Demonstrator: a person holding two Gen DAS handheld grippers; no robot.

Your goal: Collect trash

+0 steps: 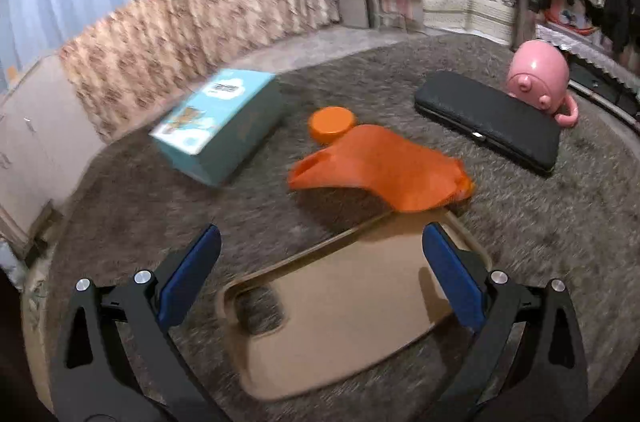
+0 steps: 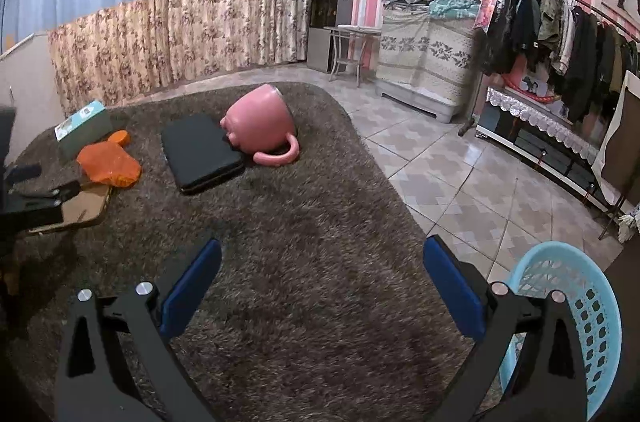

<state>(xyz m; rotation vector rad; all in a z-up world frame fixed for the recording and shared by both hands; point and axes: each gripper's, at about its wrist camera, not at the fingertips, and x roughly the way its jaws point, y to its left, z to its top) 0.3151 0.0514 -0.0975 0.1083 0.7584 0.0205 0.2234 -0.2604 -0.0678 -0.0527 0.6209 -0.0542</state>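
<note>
Room: we see a shaggy grey-brown carpet [image 2: 304,206] on a tiled floor [image 2: 460,174], with blue and floral curtains [image 2: 160,22] behind it and a rack of dark clothes [image 2: 560,34] at the right.
Left gripper [image 1: 320,262]: our jaws with blue pads stand wide apart and hold nothing; they hover over a flat brown cardboard piece [image 1: 344,314] with a cut-out hole, which lies on the carpet.
Right gripper [image 2: 320,274]: it is also wide open and empty, above bare carpet.
Trash: a crumpled orange plastic bag [image 1: 380,174] lies just beyond the cardboard and overlaps its far edge; a small round orange lid [image 1: 332,123] sits just behind the bag.
Other things: a teal cardboard box [image 1: 220,126] is to the left of the bag, a flat black case [image 1: 488,122] to its right, and a pink pig-shaped mug [image 2: 260,126] lies on its side touching the case.
Basket: a light blue plastic basket [image 2: 580,302] with holes stands at the carpet edge, behind our right gripper's right finger.
</note>
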